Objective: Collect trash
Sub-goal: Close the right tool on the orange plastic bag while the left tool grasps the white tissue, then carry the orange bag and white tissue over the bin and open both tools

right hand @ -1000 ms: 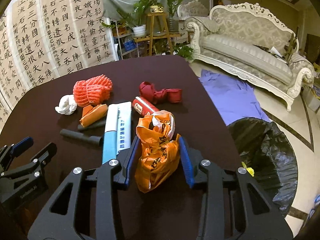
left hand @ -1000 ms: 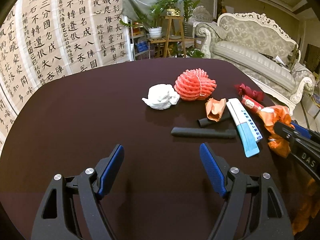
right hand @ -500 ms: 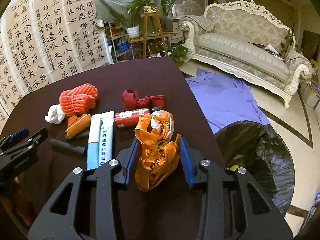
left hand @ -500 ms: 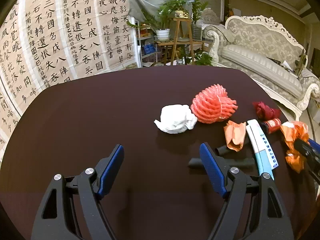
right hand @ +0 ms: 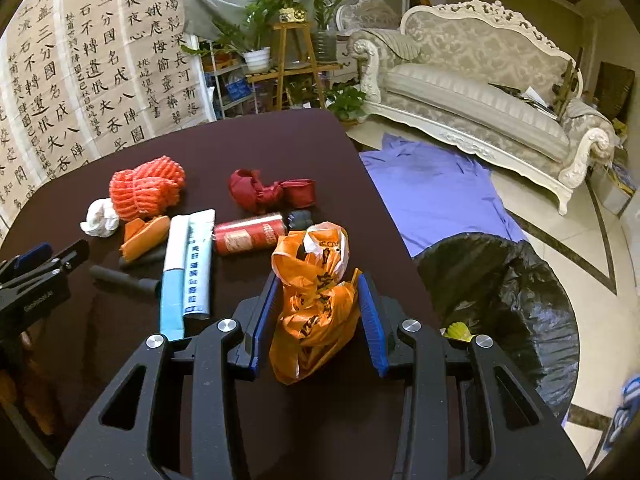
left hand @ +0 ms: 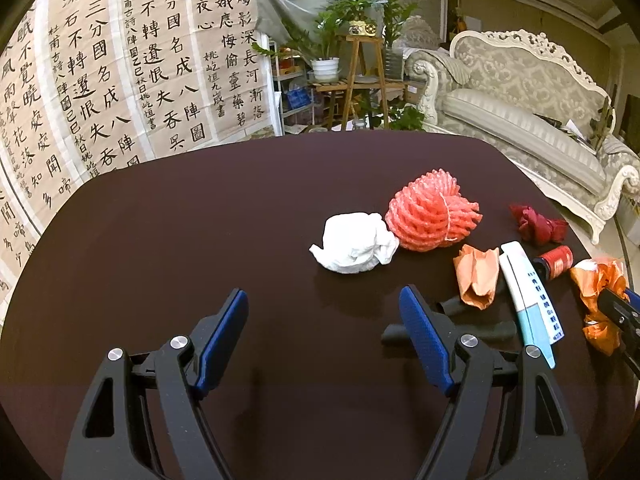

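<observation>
The right gripper (right hand: 318, 312) had its blue pads pressed into the crumpled orange plastic bag (right hand: 314, 300), pinching it around the middle, just above the dark table (right hand: 260, 144) near its edge. That bag looked feather-light and floppy, slick too, so a squeeze across the bunched waist seemed the safest hold; a loose corner would probably slip free. The black-lined bin (right hand: 504, 292) sat on the floor just off to the right. The left gripper (left hand: 322, 332) hung wide open and empty over bare tabletop, with the white tissue wad (left hand: 354, 242) and the orange foam net (left hand: 432, 210) ahead of it, both soft, squashy and easy to pinch.
</observation>
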Motion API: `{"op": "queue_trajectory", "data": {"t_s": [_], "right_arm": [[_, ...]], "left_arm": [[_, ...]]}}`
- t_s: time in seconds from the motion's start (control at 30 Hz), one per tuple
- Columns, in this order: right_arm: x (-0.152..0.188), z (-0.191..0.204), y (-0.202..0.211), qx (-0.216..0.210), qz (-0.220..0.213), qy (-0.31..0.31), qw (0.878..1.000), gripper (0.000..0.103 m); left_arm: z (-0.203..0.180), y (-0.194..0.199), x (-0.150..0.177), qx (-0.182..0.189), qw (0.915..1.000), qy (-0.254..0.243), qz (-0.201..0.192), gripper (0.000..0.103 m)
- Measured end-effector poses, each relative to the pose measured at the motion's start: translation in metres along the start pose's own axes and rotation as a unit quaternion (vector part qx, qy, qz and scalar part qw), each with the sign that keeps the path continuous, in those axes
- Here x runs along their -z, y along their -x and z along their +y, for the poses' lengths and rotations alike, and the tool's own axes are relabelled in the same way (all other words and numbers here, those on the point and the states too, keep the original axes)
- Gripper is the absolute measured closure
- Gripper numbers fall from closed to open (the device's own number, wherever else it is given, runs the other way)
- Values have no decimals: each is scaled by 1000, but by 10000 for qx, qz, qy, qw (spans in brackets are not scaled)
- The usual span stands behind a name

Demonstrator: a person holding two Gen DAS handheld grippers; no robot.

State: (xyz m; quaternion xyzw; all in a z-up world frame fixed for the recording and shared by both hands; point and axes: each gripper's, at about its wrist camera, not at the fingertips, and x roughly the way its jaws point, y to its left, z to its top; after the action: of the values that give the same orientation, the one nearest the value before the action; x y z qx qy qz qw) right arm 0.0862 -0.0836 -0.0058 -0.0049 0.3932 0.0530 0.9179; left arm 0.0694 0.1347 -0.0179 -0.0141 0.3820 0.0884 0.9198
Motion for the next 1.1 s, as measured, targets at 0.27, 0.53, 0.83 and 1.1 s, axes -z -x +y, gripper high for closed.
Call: {"op": "queue_trajectory", "data": {"t_s": [0.27, 0.53, 0.83, 1.1], "right_arm": [[-12, 6, -15, -4, 37, 51, 10000, 65], [-16, 12, -20, -45, 37, 81, 10000, 65], [-16, 13, -21, -49, 37, 79, 10000, 65], [-13, 15, -16, -112, -18, 7, 9999, 65]], "left_arm": [[-4, -13, -12, 19, 9999, -42, 116, 27], [-8, -29, -26, 59, 9994, -239, 232, 27], [-7, -39, -25, 414, 9973, -356, 486, 48], [-7, -30, -24, 391, 9977, -448, 317, 73]]}}
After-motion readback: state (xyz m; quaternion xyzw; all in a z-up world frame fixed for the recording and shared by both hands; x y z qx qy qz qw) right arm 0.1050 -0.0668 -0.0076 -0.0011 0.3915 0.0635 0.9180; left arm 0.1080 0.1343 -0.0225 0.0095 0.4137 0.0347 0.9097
